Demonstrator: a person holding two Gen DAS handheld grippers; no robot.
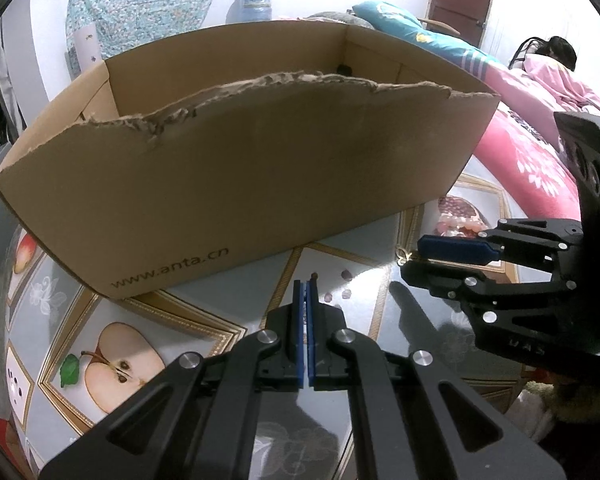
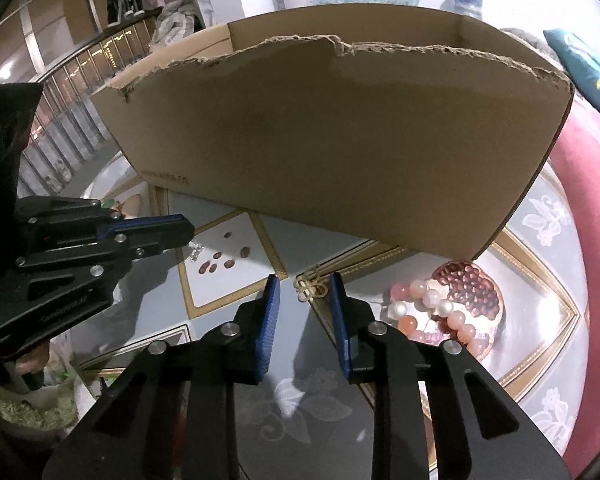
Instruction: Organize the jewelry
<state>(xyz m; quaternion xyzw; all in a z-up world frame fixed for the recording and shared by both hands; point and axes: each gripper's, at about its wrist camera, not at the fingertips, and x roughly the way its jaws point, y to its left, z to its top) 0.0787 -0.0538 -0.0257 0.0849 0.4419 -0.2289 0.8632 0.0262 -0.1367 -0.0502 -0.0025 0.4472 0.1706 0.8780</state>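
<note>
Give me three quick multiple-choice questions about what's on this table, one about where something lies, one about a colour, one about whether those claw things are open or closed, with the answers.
1. Where does the bead bracelet lie?
A. Inside the cardboard box
B. On the table in front of the box, to the right of the right gripper
C. Between the left gripper's fingers

2. What colour are the pads on the gripper fingers?
A. Blue
B. Red
C. Yellow

3. How do the two grippers stand?
A. Both wide open
B. Left open, right shut
C. Left shut, right open

Answers:
1 B: the right wrist view shows the beads on the table, outside the cardboard box.
2 A: the pads show blue in both views.
3 C: the left gripper has its pads pressed together, while the right gripper shows a gap around a small gold knot.
</note>
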